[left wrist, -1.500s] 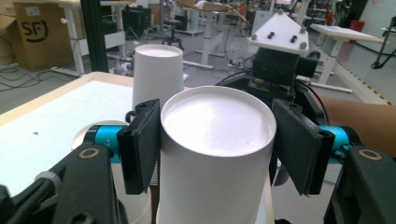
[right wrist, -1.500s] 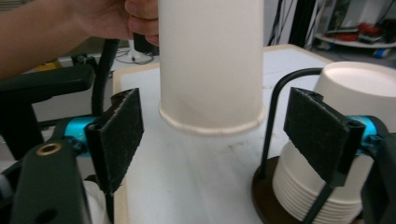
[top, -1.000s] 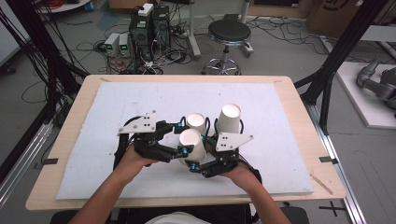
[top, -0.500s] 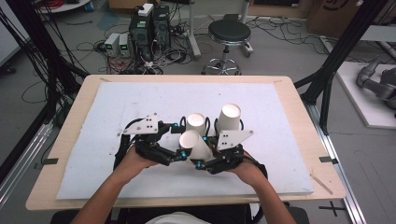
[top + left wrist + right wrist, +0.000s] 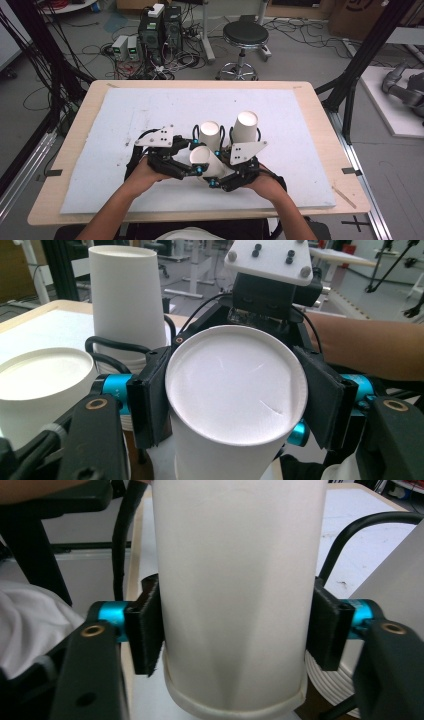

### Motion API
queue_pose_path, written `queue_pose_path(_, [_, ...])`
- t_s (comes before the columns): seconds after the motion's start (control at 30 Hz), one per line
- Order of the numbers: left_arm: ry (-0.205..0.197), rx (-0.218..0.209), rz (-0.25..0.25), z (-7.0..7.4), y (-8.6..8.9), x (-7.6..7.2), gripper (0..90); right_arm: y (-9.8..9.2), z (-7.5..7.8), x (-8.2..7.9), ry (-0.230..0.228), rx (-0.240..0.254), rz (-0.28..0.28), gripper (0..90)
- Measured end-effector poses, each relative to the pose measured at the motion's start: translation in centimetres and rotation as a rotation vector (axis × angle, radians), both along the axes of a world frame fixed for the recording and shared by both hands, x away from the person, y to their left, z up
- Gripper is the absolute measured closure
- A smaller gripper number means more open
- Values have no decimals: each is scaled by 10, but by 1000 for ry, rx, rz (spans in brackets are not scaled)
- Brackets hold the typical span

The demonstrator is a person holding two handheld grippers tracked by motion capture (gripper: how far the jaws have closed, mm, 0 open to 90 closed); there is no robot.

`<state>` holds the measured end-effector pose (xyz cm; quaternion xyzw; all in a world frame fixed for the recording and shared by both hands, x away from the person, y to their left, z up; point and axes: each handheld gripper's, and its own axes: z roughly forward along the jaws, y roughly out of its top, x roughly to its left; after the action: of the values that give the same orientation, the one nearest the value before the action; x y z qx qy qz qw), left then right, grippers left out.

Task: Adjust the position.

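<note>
A white paper cup (image 5: pixel 202 159) is held upside down and tilted just above the white mat (image 5: pixel 125 120), between both grippers. My left gripper (image 5: pixel 192 164) comes in from the left. Its pads (image 5: pixel 150 395) press the cup (image 5: pixel 235 390) near its flat base, and its jaws have just been closing on it. My right gripper (image 5: pixel 220 174) comes in from the right. Its pads (image 5: pixel 145 630) grip the cup wall (image 5: pixel 235 580) above the rolled rim, and its jaws have just been opening slightly with the cup still between them.
Two more upturned white cups stand just behind the held one, a shorter one (image 5: pixel 210 131) and a taller stack (image 5: pixel 246 124). The wooden table's near edge (image 5: pixel 200 216) lies close under the forearms. Beyond the table are a stool (image 5: pixel 245 35) and computer boxes (image 5: pixel 160 25).
The held cup has sunk slightly toward the person and leans a bit more. Both hands stay about where they were.
</note>
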<state>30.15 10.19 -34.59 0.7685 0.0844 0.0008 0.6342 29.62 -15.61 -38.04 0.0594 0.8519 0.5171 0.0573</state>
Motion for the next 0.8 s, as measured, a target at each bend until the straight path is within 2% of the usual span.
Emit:
queue_pose_path(0.1, [-12, -29, 2, 2, 3, -1, 357, -1, 0, -3, 18, 59, -9, 189])
queue_pose_path(0.23, [-16, -89, -1, 6, 6, -2, 358, -1, -3, -3, 39, 95, -38, 187])
queue_pose_path(0.3, [-22, -85, 2, 6, 6, -2, 358, -1, -5, -1, 49, 108, -51, 189])
queue_pose_path(0.33, [-29, -81, 8, 6, 6, -3, 358, -1, -5, -1, 41, 110, -42, 224])
queue_pose_path(0.4, [-26, -80, 5, 5, 7, -2, 361, -1, -4, -2, -6, 97, -29, 294])
queue_pose_path(0.47, [-22, -68, 11, 4, 7, -2, 362, -4, -4, -1, -8, 87, -27, 341])
queue_pose_path(0.53, [-2, -53, 13, 3, 7, -2, 359, -6, -3, 1, 1, 72, -20, 357])
queue_pose_path(0.57, [-5, -34, 18, 4, 6, -2, 355, -6, -3, 1, 7, 67, -17, 362])
queue_pose_path(0.63, [-5, -18, 41, 4, 5, -3, 250, -7, -3, 2, 8, 42, -11, 372])
queue_pose_path(0.67, [-8, -14, 47, 5, 5, -3, 228, -8, -2, 2, 4, 31, -7, 378])
queue_pose_path(0.8, [-5, 2, 20, 4, 4, -2, 244, -8, 1, 0, 9, -26, 19, 385])
